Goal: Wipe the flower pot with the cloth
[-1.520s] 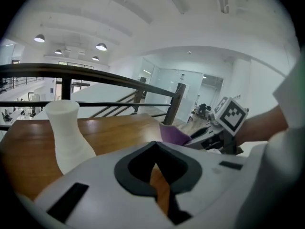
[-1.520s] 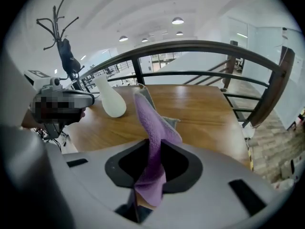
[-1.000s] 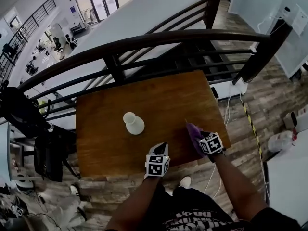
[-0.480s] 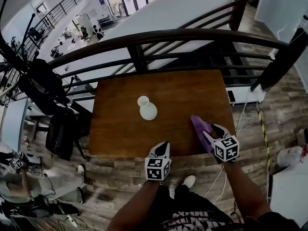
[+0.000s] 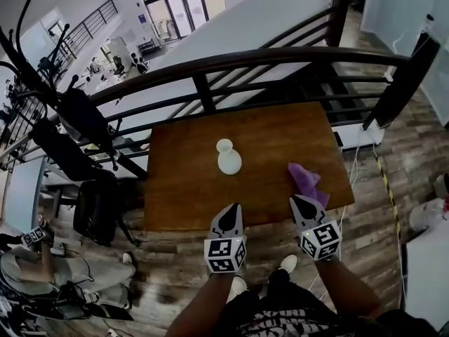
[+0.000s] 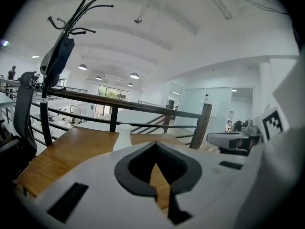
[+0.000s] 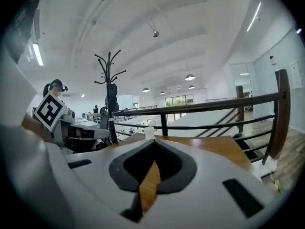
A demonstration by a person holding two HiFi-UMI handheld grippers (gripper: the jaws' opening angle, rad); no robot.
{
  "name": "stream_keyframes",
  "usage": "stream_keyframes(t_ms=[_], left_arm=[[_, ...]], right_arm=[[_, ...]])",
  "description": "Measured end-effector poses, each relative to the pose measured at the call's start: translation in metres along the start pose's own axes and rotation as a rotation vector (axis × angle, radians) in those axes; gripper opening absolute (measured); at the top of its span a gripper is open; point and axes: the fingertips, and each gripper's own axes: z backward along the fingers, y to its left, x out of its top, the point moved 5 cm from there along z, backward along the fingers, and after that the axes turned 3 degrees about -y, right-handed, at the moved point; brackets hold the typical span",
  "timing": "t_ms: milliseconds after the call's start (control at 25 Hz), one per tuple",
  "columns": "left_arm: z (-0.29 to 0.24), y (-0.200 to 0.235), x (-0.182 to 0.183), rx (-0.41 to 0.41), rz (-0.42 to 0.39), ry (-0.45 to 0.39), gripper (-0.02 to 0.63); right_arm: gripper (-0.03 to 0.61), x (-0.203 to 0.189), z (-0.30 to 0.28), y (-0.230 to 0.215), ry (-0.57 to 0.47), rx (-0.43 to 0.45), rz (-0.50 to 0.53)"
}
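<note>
Purple and limp, the cloth [image 5: 306, 181] lies near right on the counter [image 5: 184, 192], right of the fragile flower pot [image 5: 229, 159]; we'd pinch its raised fold, left tongs [image 5: 232, 213] clenched empty, right tongs [image 5: 300, 206] just clenched empty.

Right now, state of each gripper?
Left gripper: shut, empty.
Right gripper: jaws just closed, nothing between them; the purple cloth lies on the table.
</note>
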Motion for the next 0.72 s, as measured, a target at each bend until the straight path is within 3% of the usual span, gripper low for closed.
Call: stream_keyframes(t_ms=[480, 720], left_arm=[[0.086, 0.029, -0.014, -0.076, 0.027, -0.026, 0.0], [0.114, -0.001, -0.028, -0.103, 0.023, -0.015, 0.0]], right_arm=[[-0.002, -0.005, 0.045, 0.101, 0.002, -0.124, 0.027], [-0.002, -0.017, 0.077, 0.12, 0.038, -0.117, 0.035]])
